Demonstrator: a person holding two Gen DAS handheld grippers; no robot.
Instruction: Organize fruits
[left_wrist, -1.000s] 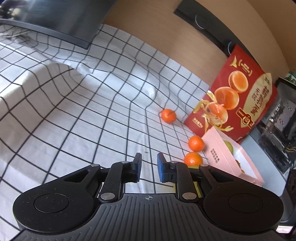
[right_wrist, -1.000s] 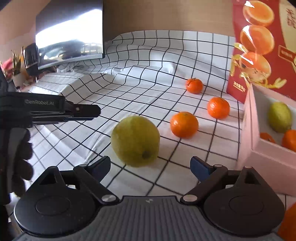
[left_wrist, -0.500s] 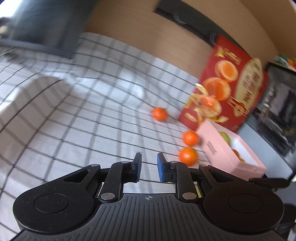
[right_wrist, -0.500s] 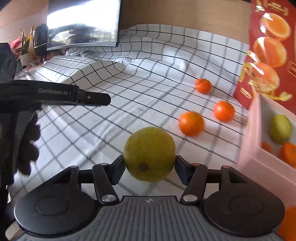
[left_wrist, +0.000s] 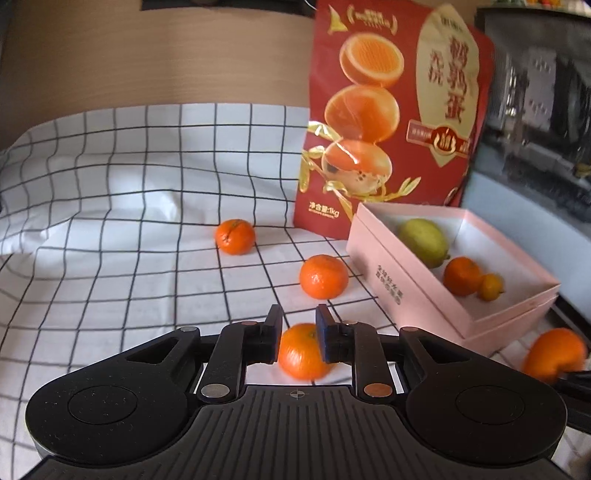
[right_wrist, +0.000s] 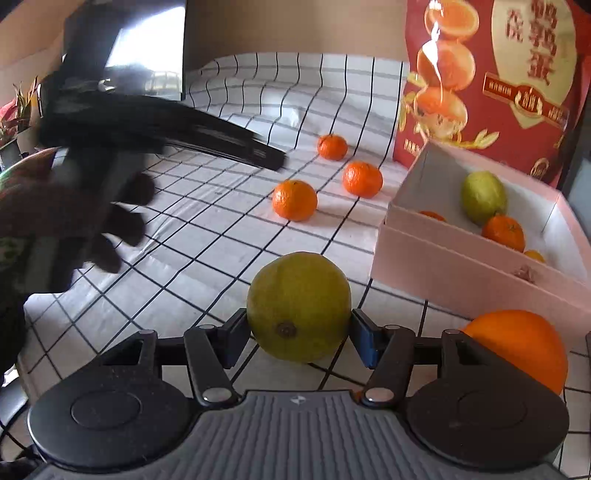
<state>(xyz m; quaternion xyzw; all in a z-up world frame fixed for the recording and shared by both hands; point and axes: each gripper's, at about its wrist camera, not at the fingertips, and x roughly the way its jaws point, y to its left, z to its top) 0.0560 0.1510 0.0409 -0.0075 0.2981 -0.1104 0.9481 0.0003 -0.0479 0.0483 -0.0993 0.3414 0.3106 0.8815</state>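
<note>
Blurred, cut off or covered from where I sit

In my right view the left gripper (right_wrist: 273, 158) and its gloved hand (right_wrist: 85, 221) are smeared by motion, so I can't read the jaws there. The big orange (right_wrist: 517, 350) hides partly behind my right gripper's body and is blurred in my left view (left_wrist: 554, 354). The pink box (right_wrist: 461, 266) wall covers most of one tangerine (right_wrist: 432, 216) inside. The red bag (left_wrist: 399, 122) runs off the top edge.

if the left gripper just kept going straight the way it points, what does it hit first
Most likely the nearest mandarin, seen between the left gripper's nearly closed fingers and apparently lying further along the checked cloth. Beyond it sits a second mandarin. Depth is hard to judge.
</note>
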